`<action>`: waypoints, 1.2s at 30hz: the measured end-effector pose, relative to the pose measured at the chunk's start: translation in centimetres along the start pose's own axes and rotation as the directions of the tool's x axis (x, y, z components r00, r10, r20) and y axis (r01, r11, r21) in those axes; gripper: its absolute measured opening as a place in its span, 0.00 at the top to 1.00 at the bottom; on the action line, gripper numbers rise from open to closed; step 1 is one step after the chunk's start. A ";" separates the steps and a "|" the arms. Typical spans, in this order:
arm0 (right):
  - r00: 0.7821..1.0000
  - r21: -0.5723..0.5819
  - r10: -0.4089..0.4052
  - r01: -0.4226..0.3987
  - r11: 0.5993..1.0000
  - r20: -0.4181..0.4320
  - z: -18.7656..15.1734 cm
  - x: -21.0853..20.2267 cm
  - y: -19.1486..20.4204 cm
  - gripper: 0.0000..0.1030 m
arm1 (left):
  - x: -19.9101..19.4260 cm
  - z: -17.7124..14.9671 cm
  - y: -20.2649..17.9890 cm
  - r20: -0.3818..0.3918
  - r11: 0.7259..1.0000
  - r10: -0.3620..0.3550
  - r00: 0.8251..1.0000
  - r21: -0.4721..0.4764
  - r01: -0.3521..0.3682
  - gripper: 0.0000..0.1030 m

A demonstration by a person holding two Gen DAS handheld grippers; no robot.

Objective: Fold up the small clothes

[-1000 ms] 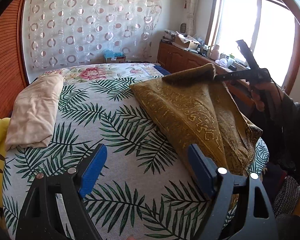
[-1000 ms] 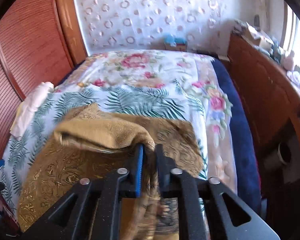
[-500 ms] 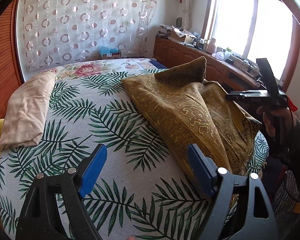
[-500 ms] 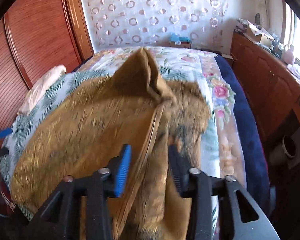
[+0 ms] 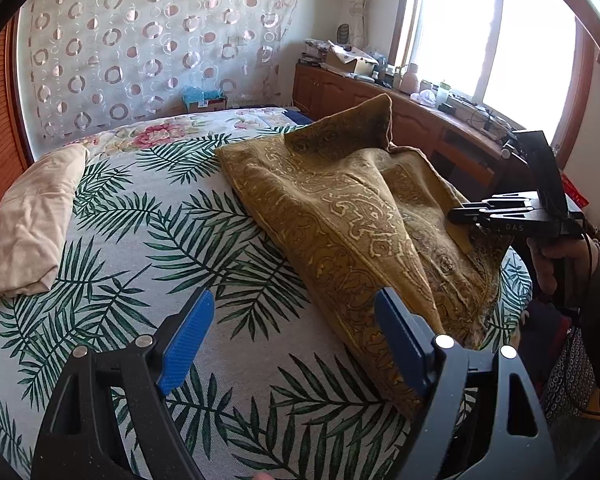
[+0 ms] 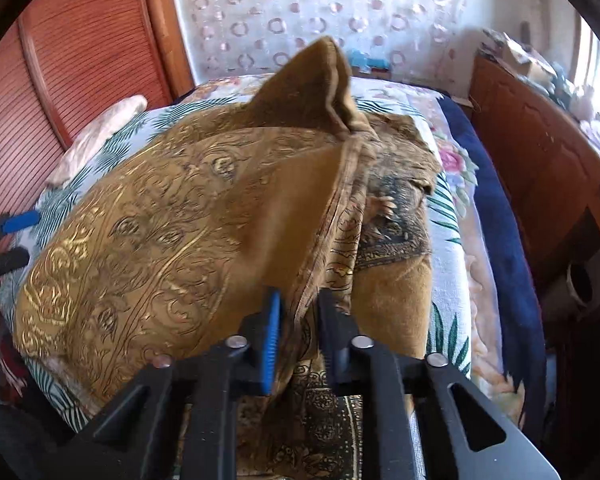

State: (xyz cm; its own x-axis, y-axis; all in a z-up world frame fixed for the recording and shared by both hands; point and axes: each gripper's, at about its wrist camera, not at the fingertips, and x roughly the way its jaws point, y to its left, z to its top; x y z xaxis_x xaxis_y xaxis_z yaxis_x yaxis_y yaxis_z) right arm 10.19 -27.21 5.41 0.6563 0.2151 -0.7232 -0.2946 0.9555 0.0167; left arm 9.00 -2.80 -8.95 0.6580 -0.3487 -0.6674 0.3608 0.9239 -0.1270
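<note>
Item: a mustard-gold velvety cloth with an embossed paisley pattern (image 5: pixel 340 216) (image 6: pixel 148 240).
Pose: lying crumpled and partly doubled over, one hemmed corner standing up in a peak.
Place: resting on the palm-leaf bedspread (image 5: pixel 172 240), its near edge hanging over the bed's side.
Neighbour: a folded beige garment (image 5: pixel 32 216) is lying well apart.

Mustard-gold paisley cloth (image 5: pixel 340 216); bedspread (image 5: pixel 188 248) white (green palm fronds).

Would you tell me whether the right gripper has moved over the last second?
Yes: the right gripper dropped from window height toward the palm-leaf bedspread.
</note>
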 end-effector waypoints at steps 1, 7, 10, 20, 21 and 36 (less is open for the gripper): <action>1.000 -0.008 -0.007 0.007 1.000 0.011 0.0 0.0 0.4 0.91 | -0.1 0.0 -0.1 -0.001 1.000 -0.001 1.000 0.001 0.001 0.19; 0.990 0.000 -0.021 0.021 1.000 0.139 0.1 -4.4 -0.3 0.95 | 0.0 0.0 -0.3 -0.002 1.000 -0.006 1.000 0.004 0.006 0.19; 0.980 0.009 -0.059 0.059 0.998 0.190 0.0 -7.2 -1.4 0.95 | -0.1 -0.1 -0.6 -0.002 1.000 -0.012 1.000 0.007 0.012 0.19; 0.989 0.012 -0.119 0.118 0.993 0.083 -1.2 -5.2 -3.1 0.82 | 0.4 -0.3 -1.2 -0.005 1.000 -0.006 1.000 0.006 0.006 0.19; 0.987 0.015 -0.134 0.133 0.991 0.089 -1.0 -5.1 -3.1 0.81 | 0.5 -0.2 -1.2 -0.007 1.000 -0.006 1.000 0.005 0.006 0.19; 0.993 -0.026 -0.108 0.109 0.994 0.036 8.7 2.5 -2.6 0.79 | 1.8 -0.7 -1.4 -0.027 1.000 0.020 0.999 0.004 -0.020 0.19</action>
State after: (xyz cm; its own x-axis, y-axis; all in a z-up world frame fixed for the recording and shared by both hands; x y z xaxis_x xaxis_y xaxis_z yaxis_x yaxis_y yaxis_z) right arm 18.65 -27.43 9.57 0.7089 0.1176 -0.6954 -0.2392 0.9676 -0.0803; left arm 9.25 -4.59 -10.45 0.6466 -0.3258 -0.6897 0.3506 0.9300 -0.1107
